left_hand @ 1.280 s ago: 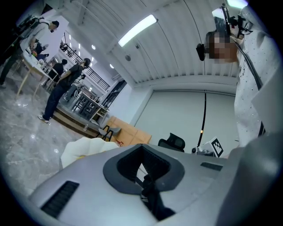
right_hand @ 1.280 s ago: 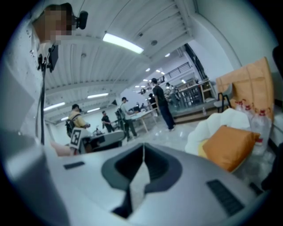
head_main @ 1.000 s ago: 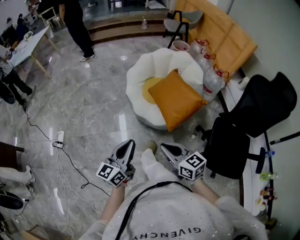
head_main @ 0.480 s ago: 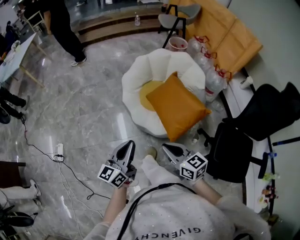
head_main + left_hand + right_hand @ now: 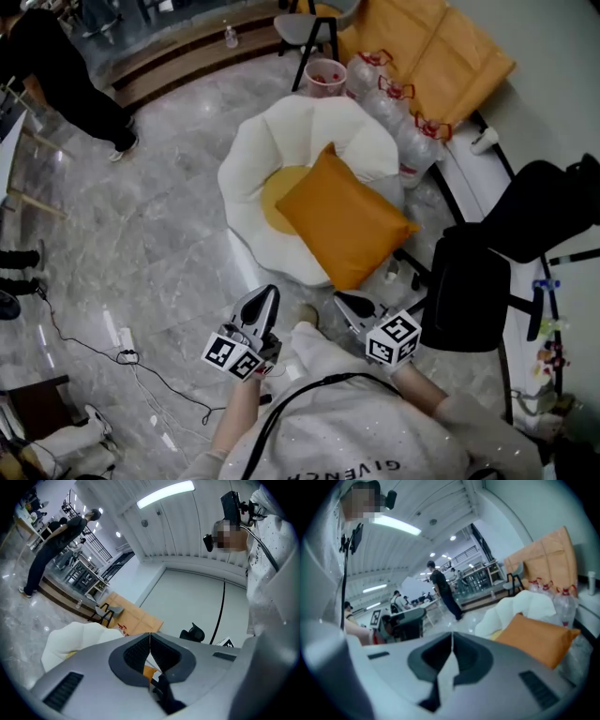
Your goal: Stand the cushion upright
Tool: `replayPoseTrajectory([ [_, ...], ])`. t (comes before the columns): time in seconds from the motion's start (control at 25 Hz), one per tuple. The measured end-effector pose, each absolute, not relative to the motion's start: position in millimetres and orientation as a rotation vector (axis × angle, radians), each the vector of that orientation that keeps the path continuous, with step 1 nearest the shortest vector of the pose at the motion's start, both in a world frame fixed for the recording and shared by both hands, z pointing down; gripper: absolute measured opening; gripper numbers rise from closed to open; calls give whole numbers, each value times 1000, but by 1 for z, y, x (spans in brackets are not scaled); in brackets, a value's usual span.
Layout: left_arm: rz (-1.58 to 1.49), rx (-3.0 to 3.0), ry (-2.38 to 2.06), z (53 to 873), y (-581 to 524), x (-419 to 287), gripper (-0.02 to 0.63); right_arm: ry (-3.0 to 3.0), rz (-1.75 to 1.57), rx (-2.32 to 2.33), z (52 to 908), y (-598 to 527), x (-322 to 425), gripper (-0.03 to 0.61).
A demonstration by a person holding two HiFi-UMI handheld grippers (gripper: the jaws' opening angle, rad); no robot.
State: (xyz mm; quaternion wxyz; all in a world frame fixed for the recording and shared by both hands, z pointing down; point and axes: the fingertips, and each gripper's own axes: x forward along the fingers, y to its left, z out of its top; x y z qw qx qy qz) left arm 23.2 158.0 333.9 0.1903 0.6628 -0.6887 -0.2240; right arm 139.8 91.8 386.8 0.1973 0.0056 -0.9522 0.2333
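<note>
I take this for an open-plan office or studio hall: polished marble floor ahead of the right claw, a black office chair to its right, strip lights overhead, people at work tables far ahead.

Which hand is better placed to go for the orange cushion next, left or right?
Probably right. The right tongs, shut, sit just short of the near corner of the cushion, which shows large in their view. The left tongs, also shut, are farther off to its side.
</note>
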Motion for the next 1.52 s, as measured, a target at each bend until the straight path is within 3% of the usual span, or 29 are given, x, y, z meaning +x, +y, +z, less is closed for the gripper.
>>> replayPoseTrajectory([
  [0.52, -503, 2083, -1653, 354, 68, 38, 25, -2637, 753, 405, 422, 7, 164, 18],
  [1.04, -294, 2192, -1253, 502, 43, 112, 26, -2562, 830, 813, 519, -69, 230, 25],
  [1.52, -63, 2323, -1169, 628, 18, 126, 26, -2565, 763, 1080, 584, -183, 264, 192],
])
